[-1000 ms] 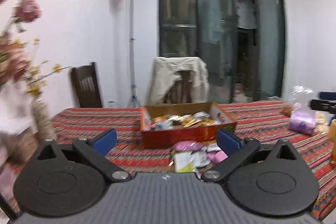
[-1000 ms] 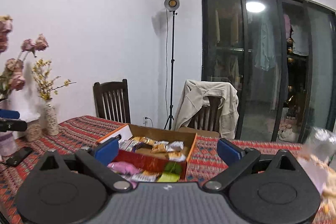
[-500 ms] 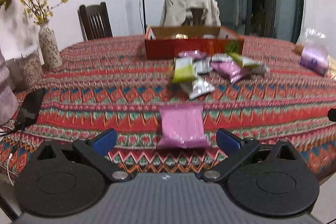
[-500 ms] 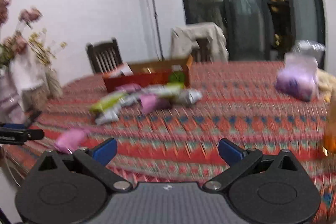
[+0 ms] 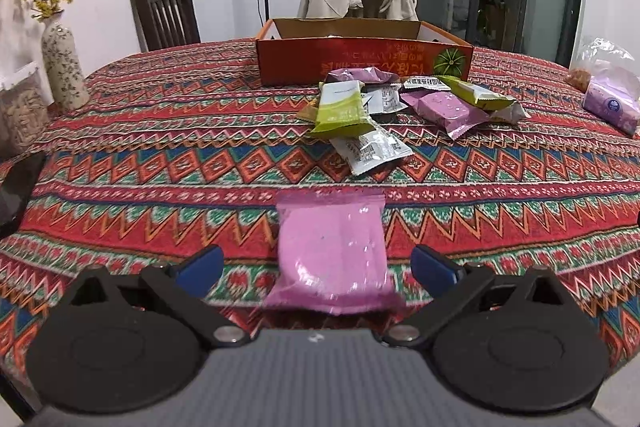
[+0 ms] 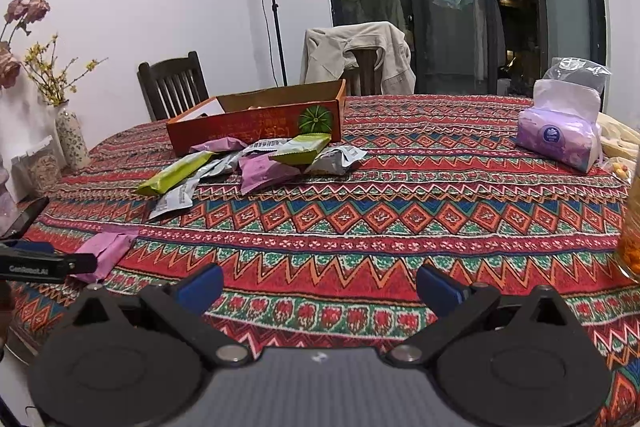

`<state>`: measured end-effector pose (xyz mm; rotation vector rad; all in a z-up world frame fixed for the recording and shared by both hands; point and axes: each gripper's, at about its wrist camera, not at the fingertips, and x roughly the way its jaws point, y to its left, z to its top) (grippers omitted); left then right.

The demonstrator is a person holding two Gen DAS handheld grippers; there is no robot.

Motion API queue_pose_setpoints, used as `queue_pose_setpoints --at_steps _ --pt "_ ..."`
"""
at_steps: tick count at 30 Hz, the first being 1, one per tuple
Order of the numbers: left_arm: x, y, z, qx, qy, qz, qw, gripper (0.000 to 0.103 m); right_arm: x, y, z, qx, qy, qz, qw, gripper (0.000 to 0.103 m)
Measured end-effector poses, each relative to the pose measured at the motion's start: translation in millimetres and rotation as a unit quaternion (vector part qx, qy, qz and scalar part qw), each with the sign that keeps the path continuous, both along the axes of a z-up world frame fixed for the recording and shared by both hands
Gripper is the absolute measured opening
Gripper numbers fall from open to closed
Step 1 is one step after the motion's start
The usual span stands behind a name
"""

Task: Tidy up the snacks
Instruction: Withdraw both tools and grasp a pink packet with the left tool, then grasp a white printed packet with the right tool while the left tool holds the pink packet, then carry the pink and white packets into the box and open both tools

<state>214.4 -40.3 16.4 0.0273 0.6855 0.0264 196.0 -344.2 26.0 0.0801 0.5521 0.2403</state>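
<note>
On the left, the left gripper (image 5: 316,263) hangs low over the near edge of the patterned tablecloth (image 5: 160,163) with its blue-tipped fingers (image 5: 200,261) spread wide, holding nothing; a pink snack packet (image 5: 330,251) lies flat on the cloth between them, and no contact with either tip can be seen. Beyond it a loose heap of snack packets (image 5: 400,103), green, silver and purple, lies just in front of the orange cardboard box (image 5: 360,63), the nearest of them against its front wall. Further right, the right gripper (image 6: 320,285) is likewise wide apart and empty, over bare cloth, with the pink packet well off to its left. At the table's right side stands a purple tissue pack (image 6: 560,135), well apart from the heap.
</note>
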Motion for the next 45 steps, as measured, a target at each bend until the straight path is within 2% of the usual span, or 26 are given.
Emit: queue_pose_setpoints --at_steps 2,4,5,8,11,15,18,22,25,27,28,29,30,35,39,41,45 --pt "7.1 -1.4 -2.6 0.005 -0.001 -0.007 1.0000 0.093 7.1 4.0 0.4 -0.006 0.001 0.003 1.000 0.102" --pt "13.2 -0.9 -5.5 0.010 0.002 -0.015 0.9998 0.067 16.1 7.5 0.9 -0.013 0.001 0.003 1.000 0.102" --pt "16.6 0.9 -7.0 0.005 0.009 -0.025 0.9996 0.063 21.3 8.9 0.9 -0.016 0.002 0.002 1.000 0.102" --pt "23.0 8.3 -6.2 -0.005 0.011 -0.023 0.9997 0.063 41.8 11.9 1.1 -0.033 0.004 0.005 0.999 0.101" --pt "32.8 22.6 -0.2 -0.024 0.008 0.000 0.9997 0.062 73.3 11.5 4.2 -0.060 -0.011 0.011 0.998 0.101" --pt "48.6 39.9 11.0 -0.041 -0.005 0.023 0.9989 0.062 144.4 11.3 4.7 -0.121 -0.009 0.031 0.992 0.101" --pt "59.1 43.7 16.5 -0.036 -0.014 0.039 0.9985 0.062 201.1 16.1 -1.6 -0.151 0.007 0.068 0.986 0.092" --pt "69.1 42.5 21.2 -0.038 -0.020 0.037 0.9984 0.063 251.6 33.1 -11.5 -0.189 0.004 0.128 0.974 0.092" --pt "74.4 35.9 22.6 -0.028 -0.022 0.033 0.9988 0.063 273.8 44.1 -18.4 -0.187 0.015 0.159 0.969 0.091" --pt "75.7 31.1 23.9 -0.023 -0.025 0.030 0.9990 0.063 282.6 46.2 -21.9 -0.169 0.027 0.168 0.971 0.081" --pt "75.7 28.7 25.2 -0.022 -0.026 0.028 0.9990 0.063 284.4 43.6 -20.9 -0.143 0.040 0.167 0.975 0.065" --pt "75.6 26.9 25.8 -0.021 -0.026 0.027 0.9991 0.063 284.4 39.9 -21.1 -0.118 0.051 0.166 0.978 0.047" --pt "74.6 25.0 26.0 -0.021 -0.027 0.025 0.9991 0.063 281.3 35.3 -21.3 -0.097 0.060 0.159 0.981 0.039" --pt "60.7 10.3 28.5 -0.029 -0.020 0.007 0.9994 0.063 216.7 13.4 -25.0 -0.102 0.046 0.077 0.991 0.041" --pt "42.5 -17.2 31.0 -0.052 -0.010 -0.066 0.9964 0.063 141.4 -14.3 -26.4 -0.075 0.051 0.017 0.996 0.041" --pt "36.6 -31.7 31.7 -0.047 -0.015 -0.090 0.9947 0.063 110.3 -23.4 -26.9 -0.055 0.058 0.010 0.997 0.041" --pt "29.5 -54.4 32.3 -0.042 -0.016 -0.115 0.9923 0.063 64.5 -26.1 -24.6 -0.056 0.056 0.011 0.997 0.041"
